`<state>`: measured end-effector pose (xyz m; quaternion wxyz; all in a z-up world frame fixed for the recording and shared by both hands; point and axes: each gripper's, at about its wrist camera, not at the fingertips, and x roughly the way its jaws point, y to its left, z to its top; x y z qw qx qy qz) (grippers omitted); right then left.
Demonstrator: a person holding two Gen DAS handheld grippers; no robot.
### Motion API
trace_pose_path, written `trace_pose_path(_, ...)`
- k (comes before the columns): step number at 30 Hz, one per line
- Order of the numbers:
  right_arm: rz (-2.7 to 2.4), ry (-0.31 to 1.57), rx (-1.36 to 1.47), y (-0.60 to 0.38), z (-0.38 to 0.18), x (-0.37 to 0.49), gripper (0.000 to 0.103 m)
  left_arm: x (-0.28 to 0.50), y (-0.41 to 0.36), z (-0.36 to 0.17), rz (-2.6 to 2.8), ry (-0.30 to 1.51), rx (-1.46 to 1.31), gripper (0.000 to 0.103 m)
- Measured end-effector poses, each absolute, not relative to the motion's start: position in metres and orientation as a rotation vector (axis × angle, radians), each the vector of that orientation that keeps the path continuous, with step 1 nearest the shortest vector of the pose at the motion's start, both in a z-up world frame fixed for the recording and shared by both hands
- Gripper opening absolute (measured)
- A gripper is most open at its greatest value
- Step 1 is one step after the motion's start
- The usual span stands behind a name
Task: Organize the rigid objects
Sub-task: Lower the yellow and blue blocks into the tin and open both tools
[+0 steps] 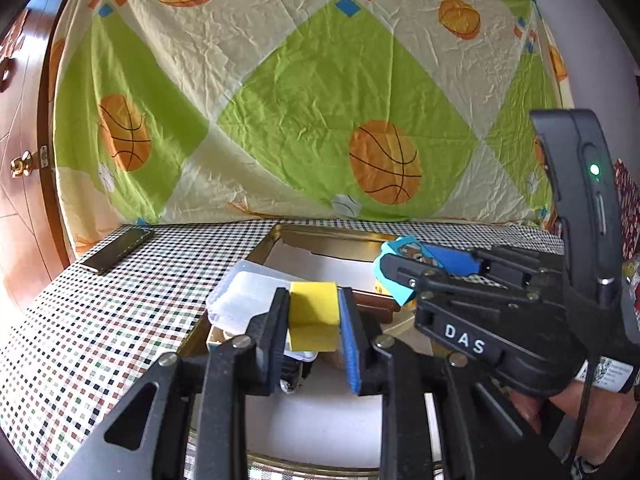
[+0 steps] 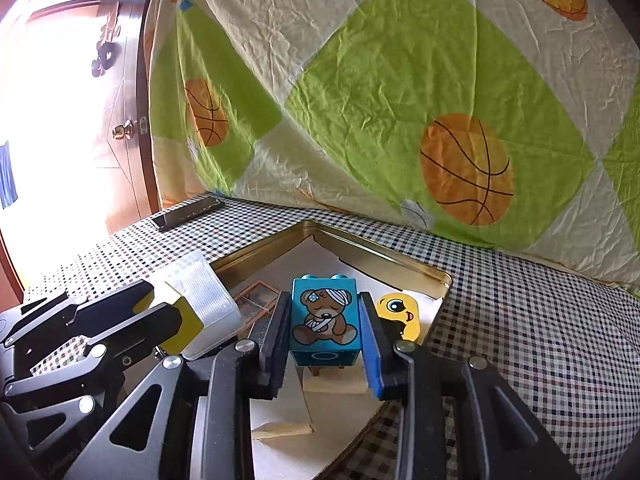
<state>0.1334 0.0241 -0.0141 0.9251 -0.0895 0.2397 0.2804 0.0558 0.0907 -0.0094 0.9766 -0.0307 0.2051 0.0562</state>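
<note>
Checked tablecloth (image 2: 520, 320) with gold tin tray (image 2: 400, 258): left gripper (image 1: 314, 314) clamps yellow block (image 1: 314, 304), right gripper (image 2: 324, 322) clamps blue bear brick (image 2: 323, 316) over the tray, duck piece (image 2: 400, 314) at its 3 o'clock; lower each level into bare floor, release only once seated.

Glossy plastic bear block (image 2: 324, 316), shiny gold metal tin (image 2: 384, 252), wrinkled cloth sheet (image 2: 400, 80), checked tablecloth (image 2: 520, 320).

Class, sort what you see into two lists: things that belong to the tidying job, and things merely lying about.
Part of the job:
- yellow rectangular block, held in left gripper
- blue plastic brick with bear picture, held in right gripper
- gold metal tray
- yellow face-printed block

Lying about:
- dark flat phone
- basketball-print sheet
</note>
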Motion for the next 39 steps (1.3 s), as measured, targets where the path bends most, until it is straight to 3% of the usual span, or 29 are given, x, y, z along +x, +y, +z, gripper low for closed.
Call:
trace_pose_path(20, 0.586, 0.556, -0.193, 0.030, -0.029, 0.147, 0.034, 0.081, 0.089, -0.018, 0.125, 0.486, 0.008, 0.027)
trace_pose_path(22, 0.589, 0.558, -0.181, 0.027, -0.028, 0.148, 0.040, 0.080, 0.090, -0.018, 0.130, 0.488, 0.007, 0.030)
trace_pose_path(27, 0.563, 0.540, -0.135, 0.013, -0.024, 0.147, 0.061, 0.073, 0.103, -0.014, 0.191, 0.472, -0.034, 0.077)
trace_pose_path(30, 0.564, 0.516, -0.108, 0.007, -0.017, 0.142, 0.069, 0.066, 0.106, -0.007, 0.210, 0.436, -0.044, 0.096)
trace_pose_path(32, 0.573, 0.504, -0.100, 0.005, -0.013, 0.138, 0.070, 0.061, 0.106, -0.003, 0.231, 0.409, -0.039, 0.102)
trace_pose_path(39, 0.556, 0.442, -0.091, -0.002, 0.005, 0.118, 0.078, 0.047, 0.107, 0.010, 0.243, 0.382, -0.046, 0.102)
